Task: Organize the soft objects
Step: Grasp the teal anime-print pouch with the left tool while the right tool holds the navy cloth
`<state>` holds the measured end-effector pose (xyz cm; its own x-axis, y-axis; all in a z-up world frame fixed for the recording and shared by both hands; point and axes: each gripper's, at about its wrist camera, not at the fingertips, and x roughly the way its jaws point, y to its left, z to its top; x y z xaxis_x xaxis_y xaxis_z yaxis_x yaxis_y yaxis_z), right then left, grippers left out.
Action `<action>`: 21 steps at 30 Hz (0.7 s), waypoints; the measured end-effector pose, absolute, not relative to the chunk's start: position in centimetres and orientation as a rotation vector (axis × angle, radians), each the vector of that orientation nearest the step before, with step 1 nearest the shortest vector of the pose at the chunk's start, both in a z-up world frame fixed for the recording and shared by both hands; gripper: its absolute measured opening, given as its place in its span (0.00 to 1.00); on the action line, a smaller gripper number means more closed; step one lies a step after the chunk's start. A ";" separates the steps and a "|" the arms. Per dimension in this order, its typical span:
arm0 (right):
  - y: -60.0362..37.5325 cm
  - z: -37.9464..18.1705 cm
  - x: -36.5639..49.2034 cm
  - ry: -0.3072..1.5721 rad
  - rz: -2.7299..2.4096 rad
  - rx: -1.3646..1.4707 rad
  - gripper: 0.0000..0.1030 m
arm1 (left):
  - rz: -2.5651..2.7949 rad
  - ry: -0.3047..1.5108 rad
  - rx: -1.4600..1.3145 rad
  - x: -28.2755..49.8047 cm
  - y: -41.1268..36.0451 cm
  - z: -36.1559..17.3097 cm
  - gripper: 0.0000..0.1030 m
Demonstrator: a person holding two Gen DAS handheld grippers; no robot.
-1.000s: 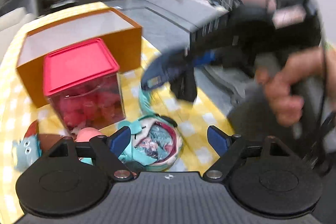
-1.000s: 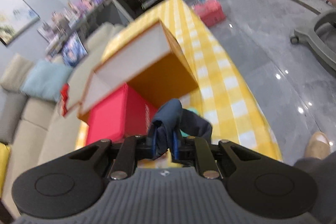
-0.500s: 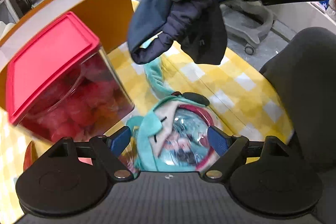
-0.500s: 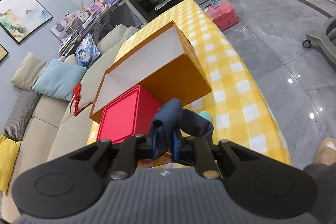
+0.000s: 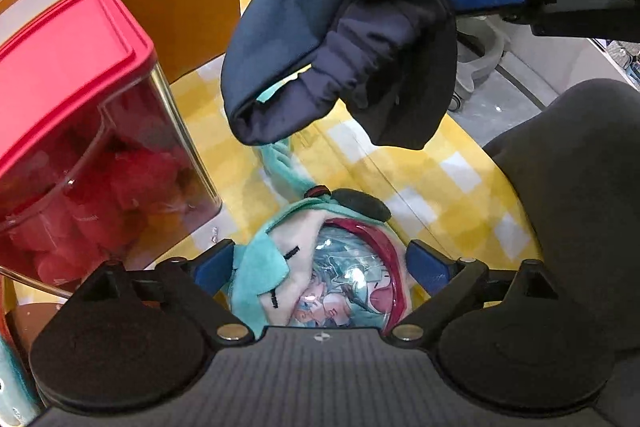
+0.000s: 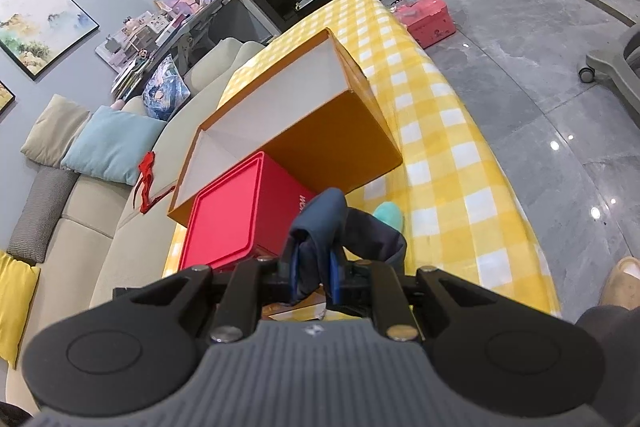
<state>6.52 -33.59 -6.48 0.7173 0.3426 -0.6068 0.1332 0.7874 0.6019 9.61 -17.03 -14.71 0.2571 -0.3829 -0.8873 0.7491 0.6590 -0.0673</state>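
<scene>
Navy cloth pouch (image 6: 320, 227), bunched and soft, hangs pinched between the narrowly set fingers of the right gripper (image 6: 313, 281), raised above the yellow checked tablecloth (image 6: 448, 163) near its front edge. Compared with a second ago, the right gripper has steadied from a blurred swing and carried the pouch closer to the open orange box (image 6: 280, 107), which stands behind the red-lidded container (image 6: 232, 211); the likely reading is a transfer into that box, not yet completed. In the left wrist view the pouch (image 5: 332, 39) runs lengthwise from the grip at upper right down to its folded free end at lower left, that end pointing toward the container (image 5: 80, 107) and drooping above the tablecloth (image 5: 440, 187). The left gripper (image 5: 320, 267) has closed in on the teal plush doll (image 5: 320, 279), which lies on the tablecloth near the front edge; its fingers stand wide on either side of the doll, holding nothing. Contact cannot be confirmed.
</scene>
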 end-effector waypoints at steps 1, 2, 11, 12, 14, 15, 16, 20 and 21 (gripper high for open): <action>-33.6 -6.5 6.5 0.779 0.123 0.670 0.13 | -0.805 1.052 0.408 9.6 -17.0 -14.9 1.00; -33.6 -6.5 6.6 0.782 0.123 0.668 0.13 | -0.819 1.047 0.407 9.5 -16.9 -14.9 1.00; -34.1 -6.5 6.3 0.778 0.125 0.680 0.13 | -0.840 0.975 0.491 8.2 -17.4 -16.0 1.00; -34.1 -6.6 6.2 0.779 0.125 0.682 0.13 | -0.834 0.978 0.488 8.3 -17.4 -16.0 1.00; -34.2 -6.7 6.2 0.782 0.127 0.685 0.13 | -0.828 0.981 0.516 8.1 -17.6 -15.9 1.00; -34.3 -6.7 6.2 0.781 0.125 0.687 0.13 | -0.823 0.980 0.534 7.9 -17.9 -16.0 1.00; -34.3 -6.6 6.1 0.779 0.124 0.687 0.13 | -0.814 0.993 0.536 7.9 -18.2 -16.1 1.00; -34.4 -6.6 6.1 0.772 0.126 0.689 0.13 | -0.775 1.049 0.535 8.3 -18.8 -16.3 1.00; -34.5 -6.6 6.1 0.771 0.123 0.690 0.13 | -0.766 1.061 0.535 8.3 -19.0 -16.4 1.00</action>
<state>6.07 -34.46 -6.57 0.7221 0.3446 -0.5999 0.1407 0.7759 0.6150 8.35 -19.02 -16.36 0.2774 -0.2955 -0.9142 0.7745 0.6319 0.0308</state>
